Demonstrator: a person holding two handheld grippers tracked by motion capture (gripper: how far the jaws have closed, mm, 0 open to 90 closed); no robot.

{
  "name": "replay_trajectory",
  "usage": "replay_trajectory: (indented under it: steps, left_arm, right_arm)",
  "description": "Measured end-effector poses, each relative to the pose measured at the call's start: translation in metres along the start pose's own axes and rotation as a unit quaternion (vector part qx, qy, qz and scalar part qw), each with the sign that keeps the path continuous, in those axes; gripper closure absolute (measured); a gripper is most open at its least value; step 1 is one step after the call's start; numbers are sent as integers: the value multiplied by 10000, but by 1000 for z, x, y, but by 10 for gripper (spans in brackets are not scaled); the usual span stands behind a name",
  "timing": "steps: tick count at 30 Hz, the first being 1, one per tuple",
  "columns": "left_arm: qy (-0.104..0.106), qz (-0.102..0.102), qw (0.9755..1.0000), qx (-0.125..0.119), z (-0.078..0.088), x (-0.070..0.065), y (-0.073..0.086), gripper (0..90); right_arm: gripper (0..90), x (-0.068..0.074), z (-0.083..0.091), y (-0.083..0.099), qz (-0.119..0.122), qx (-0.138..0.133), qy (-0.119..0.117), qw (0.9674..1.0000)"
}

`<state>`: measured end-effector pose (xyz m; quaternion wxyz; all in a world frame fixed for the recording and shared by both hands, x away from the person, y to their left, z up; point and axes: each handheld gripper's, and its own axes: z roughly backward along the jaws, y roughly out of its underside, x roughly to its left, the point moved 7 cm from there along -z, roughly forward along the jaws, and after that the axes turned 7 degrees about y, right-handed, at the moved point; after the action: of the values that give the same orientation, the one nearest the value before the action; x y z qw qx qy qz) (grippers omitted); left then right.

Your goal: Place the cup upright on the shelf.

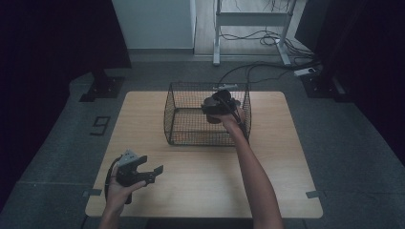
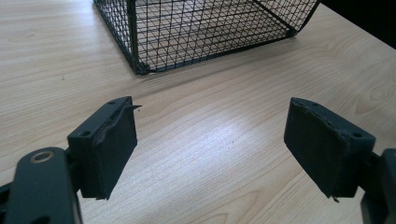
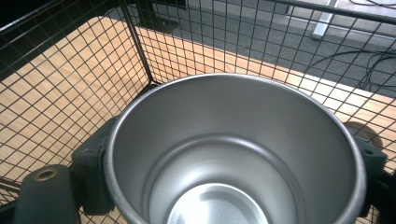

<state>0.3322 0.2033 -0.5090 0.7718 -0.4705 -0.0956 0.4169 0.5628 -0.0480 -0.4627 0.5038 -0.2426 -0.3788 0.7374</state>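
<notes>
A round metal cup (image 3: 233, 121), empty and shiny inside, is held upright inside the black wire basket (image 1: 191, 138), near its right side. My right gripper (image 1: 217, 109) is shut on it, with one black finger (image 3: 91, 161) pressed on the cup's left wall and the other on its right. In the right gripper view the basket's mesh (image 3: 135, 42) surrounds the cup. My left gripper (image 1: 150, 171) is held low over the table's front left, apart from the basket. Its jaws stand wide open (image 2: 211, 107) with only bare wood between them.
The basket stands at the back middle of the wooden table (image 1: 267, 162). Its near corner (image 2: 140, 70) lies ahead of my left gripper. Beyond the table are a grey floor, a white desk frame (image 1: 248, 19) and loose cables (image 1: 267, 67).
</notes>
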Motion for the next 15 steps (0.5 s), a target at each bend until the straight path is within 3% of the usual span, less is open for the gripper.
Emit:
replay_trajectory:
  steps: [15]
  left_arm:
    - [3, 27, 10000, -6, 1, 2, 0, 174]
  right_arm:
    - [153, -7, -24, -1, -34, 144, 90, 9999]
